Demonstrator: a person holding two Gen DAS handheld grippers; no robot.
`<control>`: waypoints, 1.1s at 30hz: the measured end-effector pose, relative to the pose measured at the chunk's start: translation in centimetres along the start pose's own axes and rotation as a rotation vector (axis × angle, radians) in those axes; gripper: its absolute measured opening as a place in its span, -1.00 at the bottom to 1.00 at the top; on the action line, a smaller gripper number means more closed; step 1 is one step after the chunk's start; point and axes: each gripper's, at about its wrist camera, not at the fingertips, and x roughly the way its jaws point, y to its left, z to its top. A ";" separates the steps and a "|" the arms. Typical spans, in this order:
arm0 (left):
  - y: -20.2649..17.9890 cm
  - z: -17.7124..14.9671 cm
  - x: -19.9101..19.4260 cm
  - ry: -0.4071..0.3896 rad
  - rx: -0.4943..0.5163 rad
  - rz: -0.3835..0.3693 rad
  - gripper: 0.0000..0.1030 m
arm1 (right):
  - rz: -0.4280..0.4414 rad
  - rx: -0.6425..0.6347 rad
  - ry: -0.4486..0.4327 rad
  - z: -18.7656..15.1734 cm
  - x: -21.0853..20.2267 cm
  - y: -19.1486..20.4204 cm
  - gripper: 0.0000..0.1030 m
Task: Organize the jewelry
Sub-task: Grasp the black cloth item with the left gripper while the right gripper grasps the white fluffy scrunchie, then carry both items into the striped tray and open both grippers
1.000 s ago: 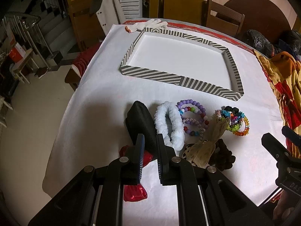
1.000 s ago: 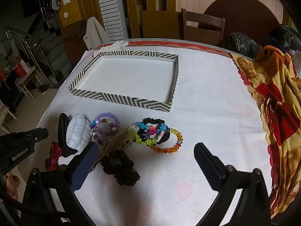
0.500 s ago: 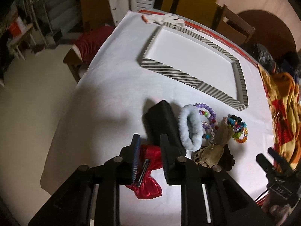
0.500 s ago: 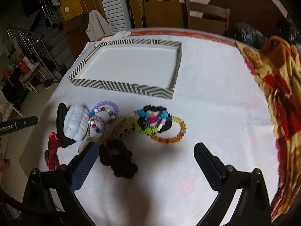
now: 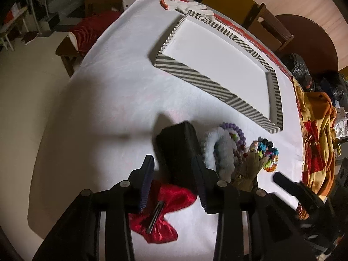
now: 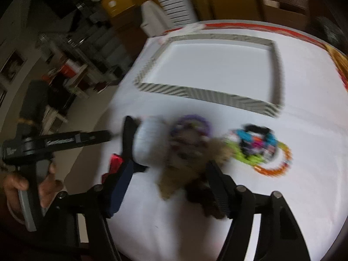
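My left gripper (image 5: 174,182), jaws just opening, hangs above the red satin bow clip (image 5: 165,208) and the near end of the black case (image 5: 176,150), gripping nothing. My right gripper (image 6: 169,187), jaws just closing but still apart, straddles the tan bow (image 6: 182,169) and dark scrunchie (image 6: 202,198). Beyond lie the white fluffy scrunchie (image 5: 219,150), purple bead bracelet (image 5: 236,130) and coloured bracelets (image 6: 261,150). Farthest stands the striped tray (image 5: 195,78), a white glove (image 5: 193,6) at its far corner. Printing on the left gripper's body is too blurred to read.
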 end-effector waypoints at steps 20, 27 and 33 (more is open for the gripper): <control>-1.0 3.4 4.9 0.050 0.144 0.021 -1.00 | 0.027 0.065 0.113 2.5 8.2 1.0 -0.74; -1.9 5.0 1.2 -0.026 0.145 0.002 -1.00 | 0.054 0.070 0.040 3.4 4.3 0.2 -0.75; -3.5 8.4 -1.5 -0.120 0.173 0.003 -1.00 | 0.007 0.069 -0.055 6.8 1.3 -1.1 -0.75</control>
